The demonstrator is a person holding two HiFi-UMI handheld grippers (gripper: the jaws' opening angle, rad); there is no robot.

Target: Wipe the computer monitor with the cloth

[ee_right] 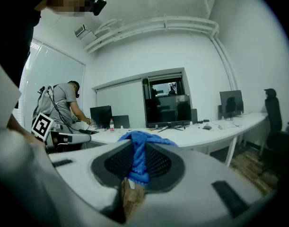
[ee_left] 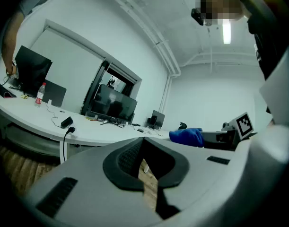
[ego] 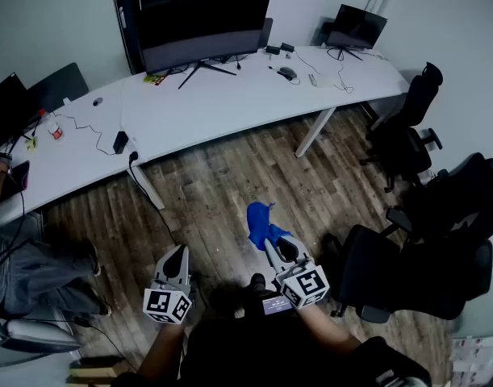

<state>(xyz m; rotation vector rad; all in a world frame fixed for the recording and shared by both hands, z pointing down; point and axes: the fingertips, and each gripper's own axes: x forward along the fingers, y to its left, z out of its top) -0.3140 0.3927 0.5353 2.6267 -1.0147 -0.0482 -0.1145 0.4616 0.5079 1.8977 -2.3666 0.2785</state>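
White desk (ego: 230,103) curves across the far side of the room, well apart from the two grippers, which hang over the wood floor (ego: 222,192). The step in hand therefore reads as the approach, with no wiping begun. At the far left another person (ee_right: 63,100) works at the desk's end, so the walk in should aim at the middle. Next comes the left gripper (ee_left: 143,143), held low with its jaws drawn together on nothing. It has no job for now and is best held clear, perhaps ready to steady the stand (ego: 202,69) if the screen rocks. Ahead, a little left of centre, the big monitor (ego: 202,39) stands upright on the desk, dark and unlit. Right of it the blue cloth (ee_right: 138,140) is pinched in the right gripper (ego: 272,243), jaws clamped on a fold, with a loose bunch sticking out past the tips. To wipe well, step close enough that the screen is in easy reach. Lay that soft bunch on the glass, not the hard jaw tips, and press lightly, since a thin panel on a splayed stand will likely flex or tip. Work in overlapping strokes from the top edge down. Farther right, office chairs (ego: 407,135) crowd the floor, so the path should pass left of them.
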